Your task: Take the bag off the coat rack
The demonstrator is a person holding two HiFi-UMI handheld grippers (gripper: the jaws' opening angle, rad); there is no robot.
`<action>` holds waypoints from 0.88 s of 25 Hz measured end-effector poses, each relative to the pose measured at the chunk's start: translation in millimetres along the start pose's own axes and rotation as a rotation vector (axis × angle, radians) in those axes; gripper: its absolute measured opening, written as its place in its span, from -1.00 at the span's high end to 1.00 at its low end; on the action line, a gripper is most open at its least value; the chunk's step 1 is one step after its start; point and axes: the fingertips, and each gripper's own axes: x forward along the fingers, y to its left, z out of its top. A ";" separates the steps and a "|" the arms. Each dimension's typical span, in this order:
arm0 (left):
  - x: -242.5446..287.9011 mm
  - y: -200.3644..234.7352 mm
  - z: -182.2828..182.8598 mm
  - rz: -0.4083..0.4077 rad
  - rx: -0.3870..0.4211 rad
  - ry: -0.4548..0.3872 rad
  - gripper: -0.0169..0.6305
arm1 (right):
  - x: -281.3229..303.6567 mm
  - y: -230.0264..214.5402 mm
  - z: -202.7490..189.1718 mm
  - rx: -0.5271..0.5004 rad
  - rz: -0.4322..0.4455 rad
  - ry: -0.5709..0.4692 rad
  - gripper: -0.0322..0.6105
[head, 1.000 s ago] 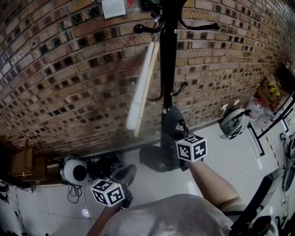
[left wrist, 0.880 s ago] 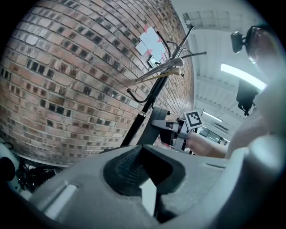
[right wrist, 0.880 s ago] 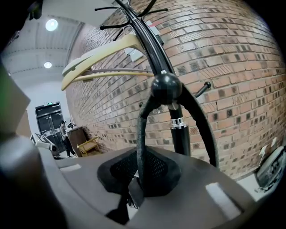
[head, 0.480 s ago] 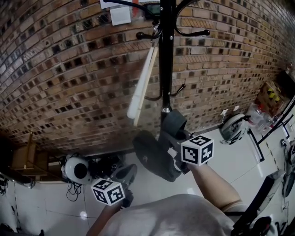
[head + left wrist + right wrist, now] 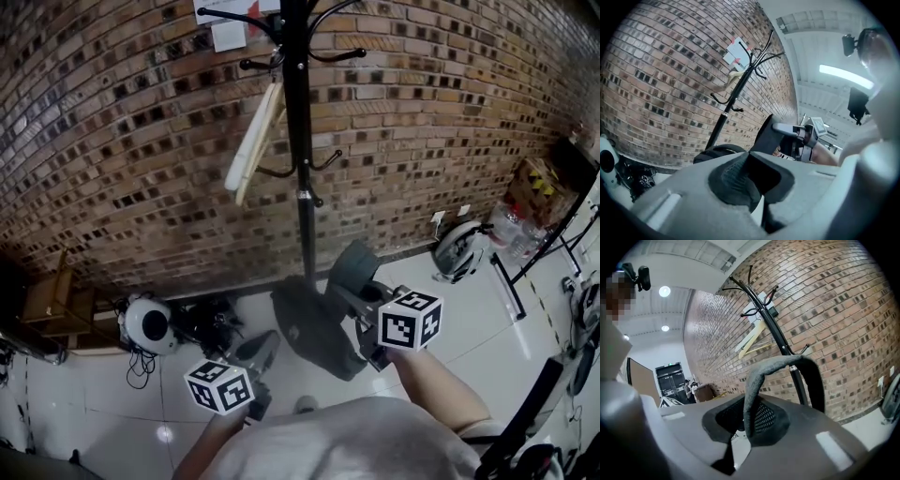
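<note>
Head view: the dark bag (image 5: 314, 330) hangs from my right gripper (image 5: 361, 295), now clear of the coat rack (image 5: 302, 169), which stands farther off than before. Left gripper view: my left gripper (image 5: 752, 180) is pinched together, empty. Right gripper view: my jaws clamp the grey strap (image 5: 757, 376).

The right gripper (image 5: 345, 292) has drawn back from the coat rack (image 5: 298, 141). The bag (image 5: 314, 328) now hangs from that gripper, clear of the rack.
</note>
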 end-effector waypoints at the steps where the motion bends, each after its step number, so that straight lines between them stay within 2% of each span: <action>1: -1.3 -14.1 -8.0 -0.004 -0.001 -0.002 0.96 | -15.9 2.2 -9.2 0.002 -0.002 0.015 0.83; 8: -16.1 -107.5 -76.0 -0.007 -0.005 -0.017 0.96 | -139.9 29.1 -81.9 -0.027 0.027 0.126 0.83; 12: -28.9 -162.0 -111.3 -0.001 0.012 -0.021 0.96 | -212.2 46.3 -117.4 -0.022 0.048 0.155 0.83; 18: -51.0 -224.6 -157.6 0.011 0.001 -0.001 0.96 | -289.1 59.5 -149.0 0.018 0.032 0.169 0.83; 22: -60.7 -252.9 -164.9 0.019 0.009 -0.006 0.96 | -319.2 74.0 -158.4 0.015 0.050 0.165 0.83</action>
